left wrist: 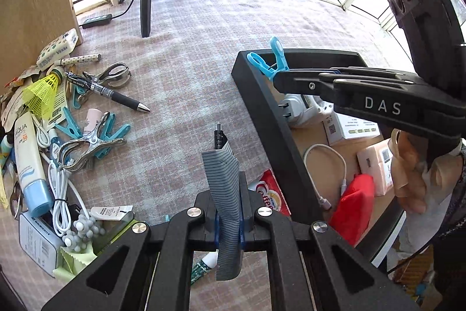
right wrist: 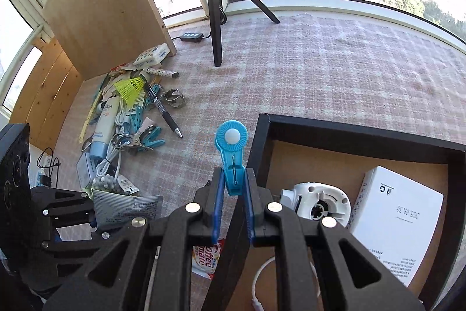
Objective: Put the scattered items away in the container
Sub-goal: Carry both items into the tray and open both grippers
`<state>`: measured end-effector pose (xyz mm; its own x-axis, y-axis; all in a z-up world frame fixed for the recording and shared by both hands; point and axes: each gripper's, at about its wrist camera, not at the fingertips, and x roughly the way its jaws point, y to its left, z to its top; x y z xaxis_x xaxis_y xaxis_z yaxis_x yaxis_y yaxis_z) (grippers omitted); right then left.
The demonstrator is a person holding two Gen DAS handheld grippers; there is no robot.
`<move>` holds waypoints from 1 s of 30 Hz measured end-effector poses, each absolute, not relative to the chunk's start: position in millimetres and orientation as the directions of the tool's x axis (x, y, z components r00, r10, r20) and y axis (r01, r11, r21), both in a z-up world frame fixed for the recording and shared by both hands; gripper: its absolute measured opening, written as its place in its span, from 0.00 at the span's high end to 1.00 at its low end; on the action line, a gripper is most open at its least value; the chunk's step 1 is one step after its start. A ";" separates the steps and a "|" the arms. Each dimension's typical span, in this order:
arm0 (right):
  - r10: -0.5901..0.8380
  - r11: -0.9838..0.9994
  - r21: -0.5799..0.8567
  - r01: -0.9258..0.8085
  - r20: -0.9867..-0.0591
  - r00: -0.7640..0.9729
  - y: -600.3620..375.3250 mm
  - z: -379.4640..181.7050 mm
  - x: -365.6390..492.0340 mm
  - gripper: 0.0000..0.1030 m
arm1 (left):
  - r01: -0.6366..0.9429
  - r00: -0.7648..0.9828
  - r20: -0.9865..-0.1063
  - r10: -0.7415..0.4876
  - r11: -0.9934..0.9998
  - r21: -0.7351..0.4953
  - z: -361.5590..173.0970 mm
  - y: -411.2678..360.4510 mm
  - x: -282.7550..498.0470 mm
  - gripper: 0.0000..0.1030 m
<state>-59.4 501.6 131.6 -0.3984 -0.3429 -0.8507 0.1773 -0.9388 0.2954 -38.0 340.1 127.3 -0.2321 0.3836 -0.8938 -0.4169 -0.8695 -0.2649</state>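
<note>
Left wrist view shows the left gripper (left wrist: 228,212) closed tight on a grey ribbon cable (left wrist: 222,182), which stands upright between the jaws above the checked cloth (left wrist: 186,72), just left of the black container (left wrist: 262,98); a pile of scattered items (left wrist: 58,121) lies well apart to the left, with a black pen (left wrist: 107,91) and a metal clip (left wrist: 87,147) among them. Right wrist view shows the right gripper (right wrist: 234,194) pinched on a blue clothespin (right wrist: 231,153), held just beside the container's left wall (right wrist: 262,147); inside sit a white box (right wrist: 399,223) and a white plug (right wrist: 317,201).
</note>
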 end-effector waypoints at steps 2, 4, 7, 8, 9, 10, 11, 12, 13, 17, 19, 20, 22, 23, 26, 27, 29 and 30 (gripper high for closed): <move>-0.315 -0.949 0.295 0.115 -0.847 -0.429 525.3 139.7 -49.1 0.87 | -0.438 -0.226 -0.879 0.420 -0.850 -0.294 139.5 350.9 -37.7 0.93; -0.285 -0.956 0.285 0.069 -0.847 -0.449 550.5 146.6 -37.5 0.87 | -0.462 -0.216 -0.865 0.453 -0.828 -0.318 145.6 361.3 -34.1 0.93; -0.197 -0.974 0.228 -0.006 -0.856 -0.478 588.5 153.7 -17.3 0.87 | -0.498 -0.194 -0.851 0.488 -0.796 -0.343 151.2 387.9 -33.4 0.93; -0.176 -0.975 0.218 -0.034 -0.859 -0.481 601.2 154.4 -10.2 0.87 | -0.513 -0.189 -0.849 0.493 -0.787 -0.343 151.3 397.6 -30.8 0.93; -0.157 -0.975 0.212 -0.062 -0.862 -0.482 614.2 154.4 -3.2 0.87 | -0.527 -0.183 -0.847 0.499 -0.777 -0.344 152.2 406.8 -28.9 0.93; -0.135 -0.975 0.203 -0.092 -0.866 -0.481 627.8 153.7 3.7 0.87 | -0.538 -0.174 -0.845 0.506 -0.767 -0.349 153.2 415.0 -27.5 0.93; -0.111 -0.974 0.191 -0.121 -0.871 -0.479 639.9 152.9 10.3 0.87 | -0.550 -0.159 -0.842 0.515 -0.754 -0.358 151.4 424.2 -27.7 0.93; -0.091 -0.972 0.182 -0.149 -0.874 -0.477 651.6 152.0 16.8 0.87 | -0.562 -0.146 -0.841 0.522 -0.743 -0.364 149.8 433.6 -27.0 0.93; -0.078 -0.969 0.179 -0.172 -0.877 -0.474 661.7 150.6 22.6 0.87 | -0.574 -0.138 -0.840 0.525 -0.734 -0.364 149.4 442.1 -24.9 0.93; -0.063 -0.957 0.187 -0.220 -0.879 -0.473 690.0 146.8 41.3 0.83 | -0.607 -0.094 -0.835 0.542 -0.696 -0.383 148.3 466.6 -16.9 0.63; -0.061 -0.942 0.211 -0.262 -0.873 -0.484 698.3 148.4 47.9 0.56 | -0.601 -0.109 -0.835 0.539 -0.705 -0.377 148.5 468.2 -16.0 0.28; -0.055 -0.936 0.218 -0.275 -0.864 -0.500 700.1 150.9 50.4 0.46 | -0.601 -0.133 -0.832 0.538 -0.712 -0.364 150.2 466.5 -15.4 0.30; -0.048 -0.934 0.221 -0.279 -0.855 -0.516 699.1 155.5 51.8 0.46 | -0.599 -0.149 -0.837 0.526 -0.722 -0.347 152.2 462.4 -16.7 0.31; -0.052 -0.935 0.226 -0.275 -0.851 -0.522 696.9 157.7 51.3 0.46 | -0.594 -0.146 -0.838 0.526 -0.724 -0.350 152.6 458.6 -18.3 0.33; -0.068 -0.943 0.227 -0.243 -0.848 -0.526 683.3 160.8 46.6 0.46 | -0.577 -0.176 -0.840 0.512 -0.746 -0.333 156.3 443.8 -22.6 0.34; -0.072 -0.947 0.223 -0.229 -0.848 -0.526 677.1 161.6 44.4 0.46 | -0.572 -0.186 -0.841 0.508 -0.752 -0.328 157.7 438.3 -23.9 0.34; -0.085 -0.955 0.220 -0.200 -0.847 -0.525 662.7 162.9 39.4 0.46 | -0.557 -0.202 -0.840 0.503 -0.765 -0.324 159.8 425.1 -26.7 0.34; -0.094 -0.958 0.220 -0.183 -0.847 -0.523 654.9 163.6 36.8 0.46 | -0.548 -0.215 -0.840 0.499 -0.773 -0.319 160.9 417.5 -27.8 0.34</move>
<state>36.8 654.9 163.6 -0.5235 -0.0944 -0.8468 -0.1828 -0.9582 0.2199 -27.8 417.5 160.9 -0.2153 0.4988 -0.8395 -0.5476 -0.7735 -0.3192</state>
